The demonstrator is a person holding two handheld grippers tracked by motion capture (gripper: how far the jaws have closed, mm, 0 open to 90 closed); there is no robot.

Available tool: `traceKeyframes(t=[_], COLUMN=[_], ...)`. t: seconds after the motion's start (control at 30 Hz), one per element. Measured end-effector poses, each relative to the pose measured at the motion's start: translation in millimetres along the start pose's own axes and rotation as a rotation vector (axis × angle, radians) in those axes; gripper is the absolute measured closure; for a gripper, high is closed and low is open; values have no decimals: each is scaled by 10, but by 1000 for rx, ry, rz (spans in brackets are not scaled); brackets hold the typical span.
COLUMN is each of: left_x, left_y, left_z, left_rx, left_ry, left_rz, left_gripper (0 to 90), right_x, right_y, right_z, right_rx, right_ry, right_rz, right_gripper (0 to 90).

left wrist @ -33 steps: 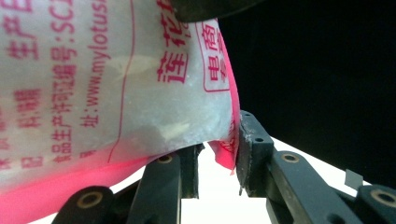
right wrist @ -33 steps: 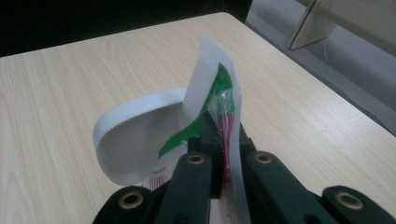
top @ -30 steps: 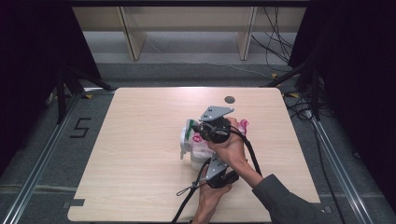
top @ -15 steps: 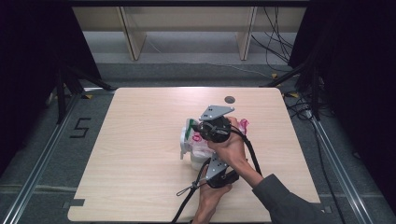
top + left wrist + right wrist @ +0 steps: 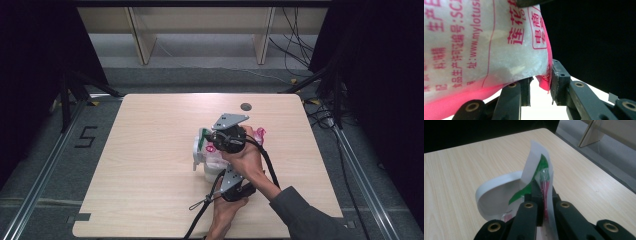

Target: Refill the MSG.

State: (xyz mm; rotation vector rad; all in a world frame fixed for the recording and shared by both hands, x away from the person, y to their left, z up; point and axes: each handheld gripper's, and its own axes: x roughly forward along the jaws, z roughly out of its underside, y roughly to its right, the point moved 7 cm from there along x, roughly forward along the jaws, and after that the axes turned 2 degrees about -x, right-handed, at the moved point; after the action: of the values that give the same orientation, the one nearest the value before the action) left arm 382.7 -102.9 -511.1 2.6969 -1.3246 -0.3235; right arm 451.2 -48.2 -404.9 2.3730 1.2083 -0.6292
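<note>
Firmly, right tool (image 5: 543, 202) pinches the bag's top edge (image 5: 541, 172).

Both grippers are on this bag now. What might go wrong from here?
1. The left gripper seems to pinch only the pink bottom edge of the bag; the heavy granular fill could slip out.
2. The right gripper clamps the thin green-and-white top strip; pulling hard may tear it unevenly and spill contents.
3. The white bowl sits right beside the bag on the table; a sideways swing could knock it.
</note>
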Motion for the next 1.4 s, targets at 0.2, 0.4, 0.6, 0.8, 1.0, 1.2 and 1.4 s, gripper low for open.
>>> traceKeyframes(t=[0.2, 0.4, 0.6, 0.8, 1.0, 1.2, 1.4], left_x=[47, 43, 35, 22, 21, 48, 40], left_y=[-19, -15, -18, -16, -11, -6, -7], left_z=[23, 20, 11, -3, 17, 19, 4], left_rx=[-15, -27, -20, -21, -24, -36, -40], left_ry=[26, 27, 34, 39, 19, 38, 47], left_rz=[22, 17, 24, 27, 11, 26, 34], left_gripper=[727, 729, 731, 732, 733, 736, 739], right_x=[-33, -52, -68, -54, -71, -97, -87], right_y=[15, 6, -27, -25, -27, -16, -48], right_z=[-18, -43, -35, -53, -62, -71, -76], right_rx=[4, -5, 7, 4, -2, -2, -6], right_ry=[7, 28, 14, 28, 26, 36, 36], right_rz=[-7, 7, 0, 11, -1, 12, 15], right_gripper=[900, 900, 900, 900, 900, 900, 900])
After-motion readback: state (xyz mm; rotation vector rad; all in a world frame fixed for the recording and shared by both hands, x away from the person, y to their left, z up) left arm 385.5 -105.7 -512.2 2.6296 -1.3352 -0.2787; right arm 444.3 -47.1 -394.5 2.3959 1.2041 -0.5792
